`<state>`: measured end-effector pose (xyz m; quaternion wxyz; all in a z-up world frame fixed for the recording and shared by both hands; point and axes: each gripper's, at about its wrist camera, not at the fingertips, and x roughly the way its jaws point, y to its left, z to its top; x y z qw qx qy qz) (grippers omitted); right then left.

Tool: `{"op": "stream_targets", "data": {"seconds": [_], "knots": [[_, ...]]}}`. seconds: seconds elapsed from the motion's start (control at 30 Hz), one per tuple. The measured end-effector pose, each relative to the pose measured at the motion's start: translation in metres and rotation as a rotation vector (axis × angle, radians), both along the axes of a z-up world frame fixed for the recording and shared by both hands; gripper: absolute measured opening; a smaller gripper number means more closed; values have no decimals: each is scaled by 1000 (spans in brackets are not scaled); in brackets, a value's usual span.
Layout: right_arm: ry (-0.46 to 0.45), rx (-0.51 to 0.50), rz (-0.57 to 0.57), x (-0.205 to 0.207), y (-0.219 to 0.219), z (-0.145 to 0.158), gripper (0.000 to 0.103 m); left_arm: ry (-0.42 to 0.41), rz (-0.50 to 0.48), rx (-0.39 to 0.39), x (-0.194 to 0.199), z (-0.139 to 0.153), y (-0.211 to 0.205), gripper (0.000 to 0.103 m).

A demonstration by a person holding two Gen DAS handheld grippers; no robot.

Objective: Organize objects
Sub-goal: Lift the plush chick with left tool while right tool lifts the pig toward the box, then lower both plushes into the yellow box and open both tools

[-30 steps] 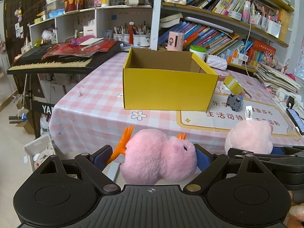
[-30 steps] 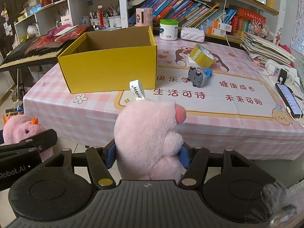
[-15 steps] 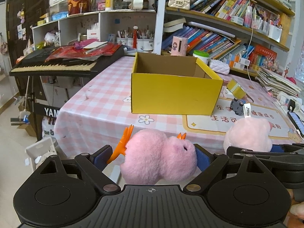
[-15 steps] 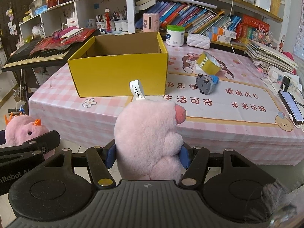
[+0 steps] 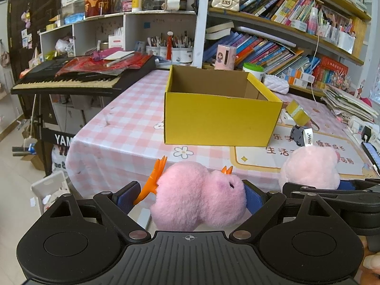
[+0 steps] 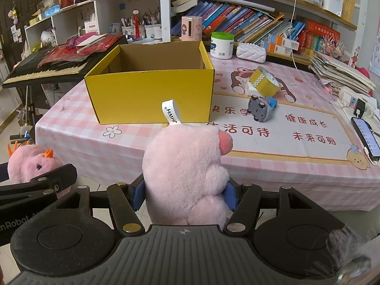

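The left hand-held gripper (image 5: 190,196) is clamped on a pink plush chick (image 5: 198,203), blue pads pressed into both flanks. The right hand-held gripper (image 6: 184,193) is clamped on a pink plush pig (image 6: 186,173) in the same way. Both toys hang in the air short of the table (image 6: 285,166), on the near side of the yellow box (image 6: 152,92).

Status: the yellow box appears empty, so no item is stowed yet. Beyond the toys, to the right of the box, a toy car (image 6: 261,109) and a tape roll (image 6: 264,82) remain on the table.

Clearance: the box top is open with upright walls. Each toy probably must clear the near wall. Space above the box is free; the shelves stand behind it.
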<state>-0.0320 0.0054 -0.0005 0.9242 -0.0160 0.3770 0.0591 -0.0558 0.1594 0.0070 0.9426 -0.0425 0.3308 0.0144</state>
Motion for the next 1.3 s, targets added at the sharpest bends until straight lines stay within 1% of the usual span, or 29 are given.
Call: {"op": "stream_targets", "data": {"seconds": [0.43,0.57,0.7,0.77,0.87,1.0,1.1,1.3], "knots": [[12,11,18,41,-1,-4,61,9,8,14,35,-1,-4,91],[-3,12,31,59,-3,0,61,-9,10,29,50,3,-7,91],[-57,23,51,79,-5,12,61,-71,14,43,67,17,-10,91],[-104,29,60,92,-8,21,61,-124,9,39,78,26,-12,91],[-191,22,72,116,-14,37,61,-197,5,54,96,38,-18,91],[-275,7,89,153,-21,55,61,-256,16,85,130,53,-26,91],[-306,0,103,179,-25,62,61,-260,35,105,153,56,-29,91],[-296,8,139,228,-32,62,61,-195,69,138,198,45,-34,91]]}}
